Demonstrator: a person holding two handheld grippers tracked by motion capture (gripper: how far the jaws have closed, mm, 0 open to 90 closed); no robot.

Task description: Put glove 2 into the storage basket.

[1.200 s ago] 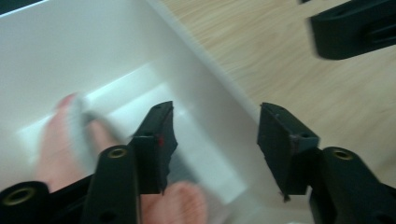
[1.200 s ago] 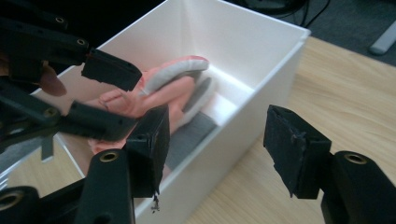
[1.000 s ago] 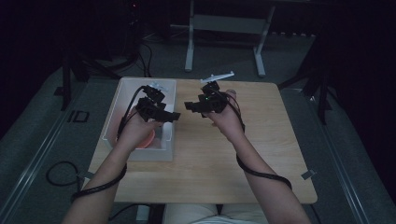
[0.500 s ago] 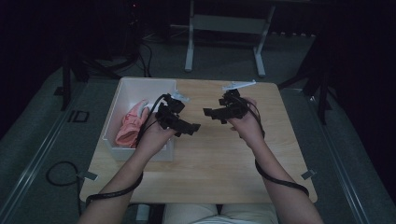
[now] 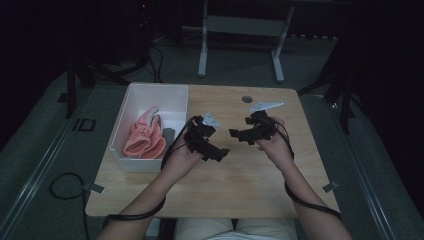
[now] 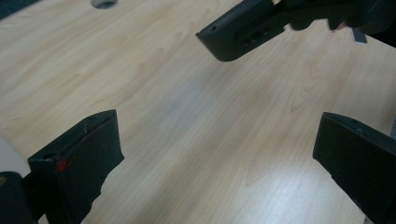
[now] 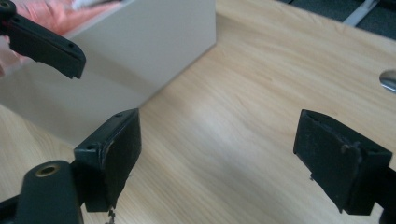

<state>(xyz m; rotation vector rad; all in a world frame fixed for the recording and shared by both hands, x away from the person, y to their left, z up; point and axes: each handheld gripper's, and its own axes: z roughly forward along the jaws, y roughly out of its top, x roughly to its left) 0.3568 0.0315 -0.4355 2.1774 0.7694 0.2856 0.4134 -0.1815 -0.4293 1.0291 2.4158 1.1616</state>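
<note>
Hovering both grippers over bare desk: pink cloth lies in the white bin at 9 o'clock, so stowing looks done. Left gripper: fingers released, empty. Right gripper: fingers spread, empty, bin wall at 11 o'clock.

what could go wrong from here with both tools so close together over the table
The left tool and right tool face each other with jaws open and empty, so they may knock together. The pink cloth lies in the white bin beside the left hand; a reach might bump the bin's wall.
</note>
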